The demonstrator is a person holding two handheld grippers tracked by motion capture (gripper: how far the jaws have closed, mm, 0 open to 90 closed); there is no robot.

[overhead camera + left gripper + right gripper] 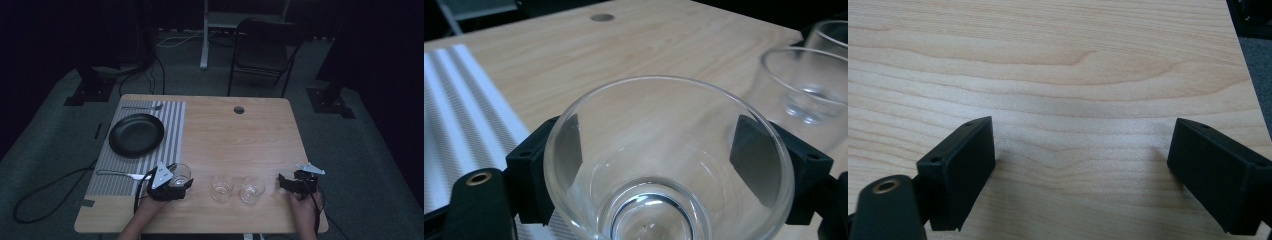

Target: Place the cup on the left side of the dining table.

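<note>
Three clear drinking glasses stand in a row near the front edge of the wooden table [235,135], and all look empty. The leftmost glass [664,165] sits just beside the striped placemat [150,145], clamped between the jaws of the left gripper [176,181], whose black pads press on its wall from both sides. The left gripper view looks down into this glass and shows a bare, dry base. It also shows the middle glass [222,187] close on the right, with the third glass [252,188] behind it.

The right gripper [1080,172] hovers over bare wood at the table's right front, near the third glass but apart from it, its jaws spread wide with nothing between them.

The high view adds what the gripper views miss: a black plate [136,134] with nothing on it on the placemat, a fork [142,107] beyond it, a knife [122,174] on its near side, and a folding chair [265,50] behind the table.
</note>
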